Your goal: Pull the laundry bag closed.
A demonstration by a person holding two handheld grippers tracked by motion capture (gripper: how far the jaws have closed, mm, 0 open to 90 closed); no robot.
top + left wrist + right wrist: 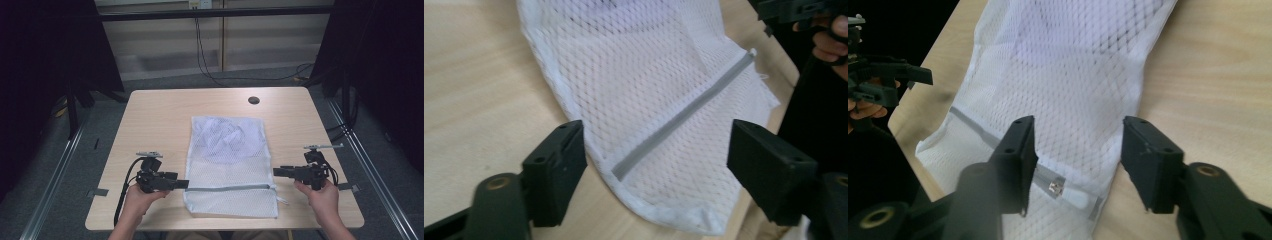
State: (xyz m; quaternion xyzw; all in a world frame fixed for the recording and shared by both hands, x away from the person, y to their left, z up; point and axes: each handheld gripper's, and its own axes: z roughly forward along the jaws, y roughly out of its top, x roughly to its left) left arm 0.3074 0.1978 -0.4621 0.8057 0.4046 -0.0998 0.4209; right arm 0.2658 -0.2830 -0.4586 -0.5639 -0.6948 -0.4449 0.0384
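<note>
A white mesh laundry bag lies flat on the light wooden table, with a crumpled pale cloth inside its far half. A grey zipper runs across its near end. My left gripper is at the bag's left edge by the zipper's end, open, with the zipper lying between the jaws. My right gripper is at the bag's right edge, open, just above the white zipper pull. Neither holds anything.
A round dark cable hole sits near the table's far edge. Black cables hang down behind the table, and dark curtains flank both sides. Bare tabletop lies left and right of the bag.
</note>
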